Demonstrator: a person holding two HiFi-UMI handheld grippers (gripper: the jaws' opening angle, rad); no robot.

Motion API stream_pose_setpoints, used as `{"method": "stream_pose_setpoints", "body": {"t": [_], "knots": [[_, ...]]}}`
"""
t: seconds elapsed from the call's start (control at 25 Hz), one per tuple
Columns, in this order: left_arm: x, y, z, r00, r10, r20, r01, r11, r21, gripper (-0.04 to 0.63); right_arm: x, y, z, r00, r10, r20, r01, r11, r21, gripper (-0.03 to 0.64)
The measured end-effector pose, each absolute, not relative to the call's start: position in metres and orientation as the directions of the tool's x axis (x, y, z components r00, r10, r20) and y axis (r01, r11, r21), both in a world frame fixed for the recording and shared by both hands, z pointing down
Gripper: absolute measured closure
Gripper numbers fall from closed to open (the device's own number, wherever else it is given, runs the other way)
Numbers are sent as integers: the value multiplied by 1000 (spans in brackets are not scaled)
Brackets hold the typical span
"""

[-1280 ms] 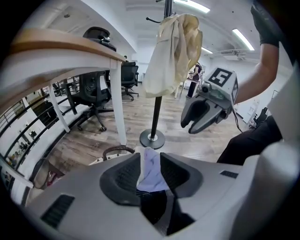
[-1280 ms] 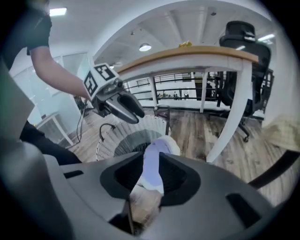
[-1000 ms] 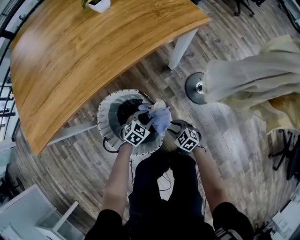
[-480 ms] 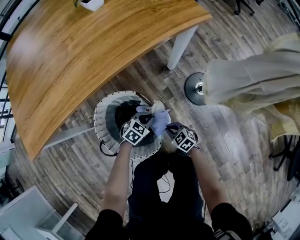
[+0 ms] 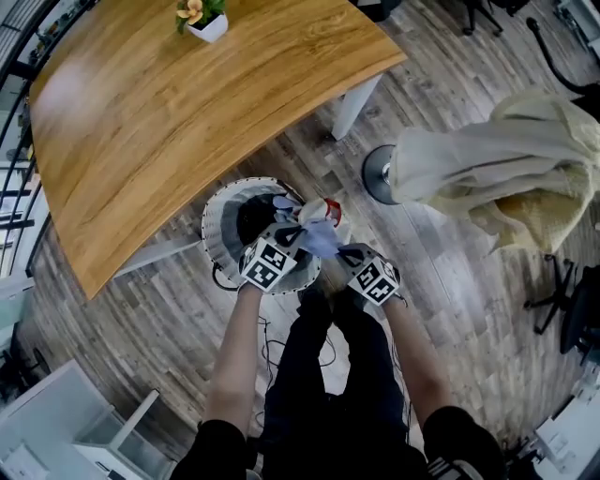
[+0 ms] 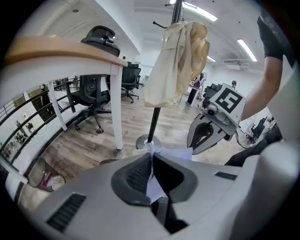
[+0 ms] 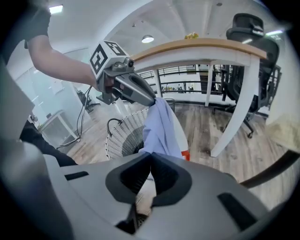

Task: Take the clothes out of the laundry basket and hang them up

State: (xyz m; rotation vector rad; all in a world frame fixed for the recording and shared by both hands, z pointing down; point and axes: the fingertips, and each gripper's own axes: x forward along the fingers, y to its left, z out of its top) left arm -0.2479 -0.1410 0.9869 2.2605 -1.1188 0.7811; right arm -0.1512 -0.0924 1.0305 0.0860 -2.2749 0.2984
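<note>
Jaws of the left gripper (image 6: 151, 164), just closing, and of the right gripper (image 7: 149, 165), shut, both pinch the pale blue garment (image 7: 161, 126) just above the laundry basket (image 5: 214, 246). Only the right gripper view shows the cloth draping toward the basket. Only the left gripper view shows cream clothes (image 6: 178, 61) hanging beyond it.

Before me: a curved wooden table (image 5: 169, 122) bearing a small potted plant (image 5: 204, 21) near its far edge, black office chairs (image 6: 101, 40) beyond, plank floor (image 5: 487, 309) beneath.

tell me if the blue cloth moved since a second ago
Yes: the cloth has come up from the basket, and a red part now shows at its rim.
</note>
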Motion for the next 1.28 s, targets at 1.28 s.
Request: {"method": "stream_pose_setpoints", "body": {"t": [1.28], "knots": [[-220, -130, 637, 532, -681, 503, -800, -599, 36, 566, -94, -108, 727, -758, -218, 614, -361, 925, -116, 606]]}}
